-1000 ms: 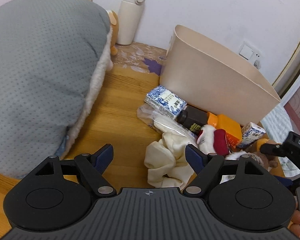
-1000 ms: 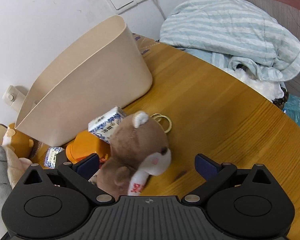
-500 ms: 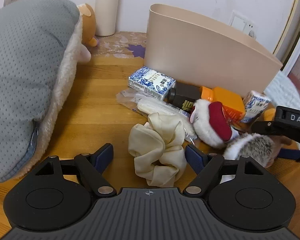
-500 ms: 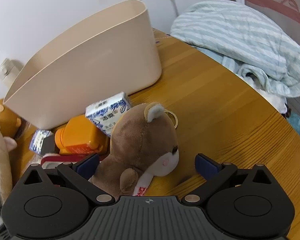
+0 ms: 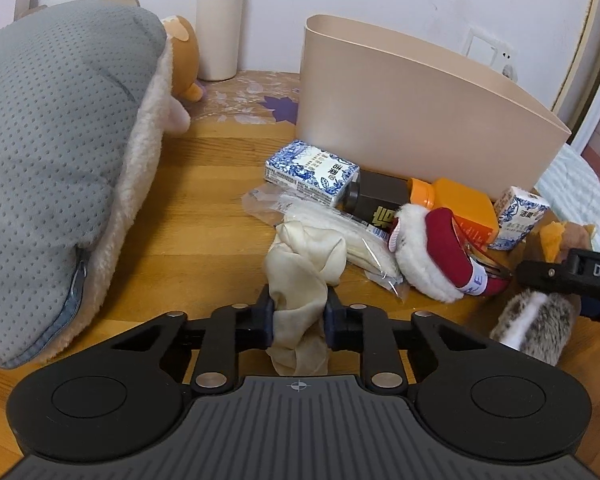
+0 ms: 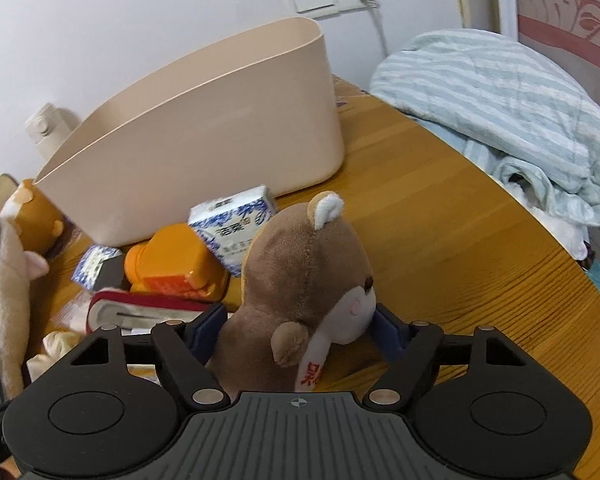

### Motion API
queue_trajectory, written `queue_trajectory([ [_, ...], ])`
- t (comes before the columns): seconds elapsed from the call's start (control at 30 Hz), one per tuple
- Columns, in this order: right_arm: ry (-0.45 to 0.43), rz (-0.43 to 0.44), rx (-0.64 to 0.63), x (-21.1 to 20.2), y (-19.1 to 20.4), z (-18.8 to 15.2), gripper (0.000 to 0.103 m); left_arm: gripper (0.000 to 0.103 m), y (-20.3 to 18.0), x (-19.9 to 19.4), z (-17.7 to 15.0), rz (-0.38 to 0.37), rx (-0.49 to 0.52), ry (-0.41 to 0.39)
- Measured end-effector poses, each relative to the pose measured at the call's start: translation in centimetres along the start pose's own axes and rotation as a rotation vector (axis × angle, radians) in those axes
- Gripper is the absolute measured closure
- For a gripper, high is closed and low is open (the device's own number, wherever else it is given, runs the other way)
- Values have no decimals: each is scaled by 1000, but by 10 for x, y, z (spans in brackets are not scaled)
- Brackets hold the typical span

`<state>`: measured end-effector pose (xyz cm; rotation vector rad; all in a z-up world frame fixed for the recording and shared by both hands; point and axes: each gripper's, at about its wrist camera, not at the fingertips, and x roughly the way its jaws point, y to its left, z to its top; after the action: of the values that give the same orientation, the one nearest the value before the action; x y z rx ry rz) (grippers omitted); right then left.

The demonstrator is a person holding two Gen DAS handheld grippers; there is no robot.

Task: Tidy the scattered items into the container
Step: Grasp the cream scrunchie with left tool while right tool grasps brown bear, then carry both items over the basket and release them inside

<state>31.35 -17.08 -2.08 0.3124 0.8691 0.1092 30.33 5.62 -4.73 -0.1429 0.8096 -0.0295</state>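
Note:
My left gripper (image 5: 299,316) is shut on a cream fabric scrunchie (image 5: 306,264) that lies on the wooden table. My right gripper (image 6: 298,328) is shut on a brown plush hamster (image 6: 304,280), its fingers pressing both sides. The beige container (image 5: 400,116) stands behind the pile; it also shows in the right wrist view (image 6: 204,148). Scattered before it lie a blue-and-white tissue pack (image 5: 310,172), a dark bottle (image 5: 376,200), an orange bottle (image 5: 460,204), a red-and-white plush hat (image 5: 436,256) and a clear packet (image 5: 340,228).
A large grey cushion (image 5: 56,120) fills the left side. A cream flask (image 5: 218,20) stands by the wall. A striped blue blanket (image 6: 500,92) lies at the right. A second tissue pack (image 6: 236,228) leans by the hamster. A grey furry toy (image 5: 536,328) lies at right.
Both grippers have closed: the left onto the scrunchie, the right onto the plush hamster. Both moved slightly closer to the pile.

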Motion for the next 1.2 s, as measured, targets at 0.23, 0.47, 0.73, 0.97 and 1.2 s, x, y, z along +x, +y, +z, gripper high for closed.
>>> queue_trajectory([
  [0.23,-41,22,19,-14,-8,1,32,86,2,-11,2,21,-21,-18],
  [0.47,-95,63,-4,-40,-2,8,32,86,-4,-33,13,6,-10,-71],
  [0.73,-146,110,-22,-65,4,18,32,86,-20,-58,24,-32,19,-136],
  [0.97,-190,134,-34,-84,5,28,32,86,-30,-73,34,-50,28,-183],
  [1.2,-226,152,-49,-101,5,42,32,86,-39,-84,48,-46,35,-227],
])
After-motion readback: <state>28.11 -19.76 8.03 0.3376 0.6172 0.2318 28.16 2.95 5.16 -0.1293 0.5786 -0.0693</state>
